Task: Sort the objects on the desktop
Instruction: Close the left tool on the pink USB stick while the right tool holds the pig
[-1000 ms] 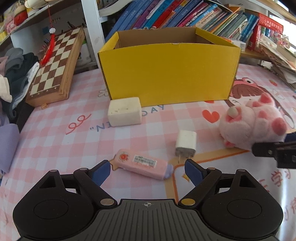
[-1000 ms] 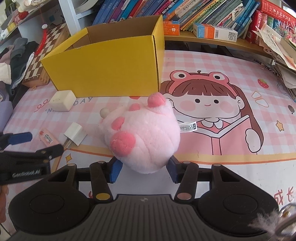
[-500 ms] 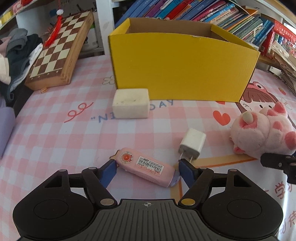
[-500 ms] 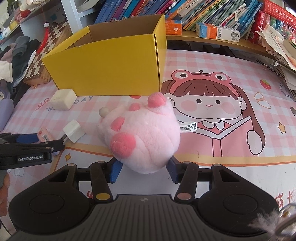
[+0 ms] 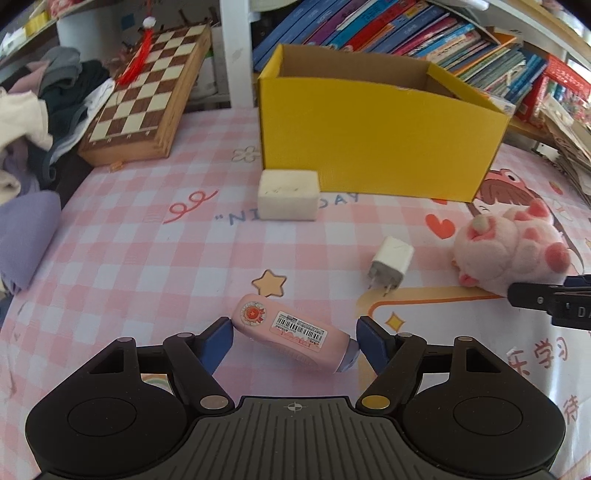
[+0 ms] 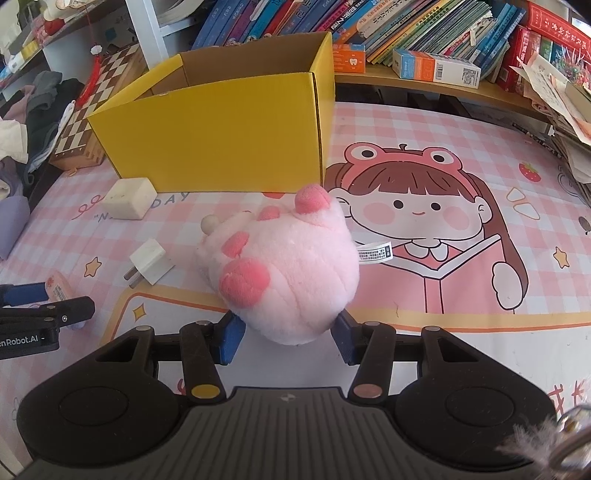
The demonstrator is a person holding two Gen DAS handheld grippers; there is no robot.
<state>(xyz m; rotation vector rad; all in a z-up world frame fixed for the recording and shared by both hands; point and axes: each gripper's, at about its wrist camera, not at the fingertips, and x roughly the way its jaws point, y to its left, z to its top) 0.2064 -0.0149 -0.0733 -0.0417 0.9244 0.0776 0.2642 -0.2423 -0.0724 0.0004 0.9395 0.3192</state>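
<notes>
Lying on the pink checked mat, a pink tube with a barcode label sits slanted between the two blue fingertips of the left gripper. The left pad touches, or nearly touches, the end with the round red sticker, and the right pad stands just beside the purple cap end; the jaws are spread to the length of the tube, and from this view I cannot tell if they already press on it.

The right gripper has its fingers on both sides of a pink plush toy, low on its body. The fur bulges over both blue pads, so they seem to be closed on the toy, which rests on the mat with its paw soles turned toward the camera. A white label sticks out from its right side.

Between the tube and the plush toy lies a white charger plug, its two prongs pointing toward the grippers. Farther back a white foam-like block lies just in front of the yellow cardboard box, which is open at the top; nothing shows inside the part of it that the cameras see. To the left of the box a wooden chessboard leans tilted, with a red tassel hanging over it, and a heap of clothes lies at the mat's left edge. Behind the box, rows of books fill the shelf.
</notes>
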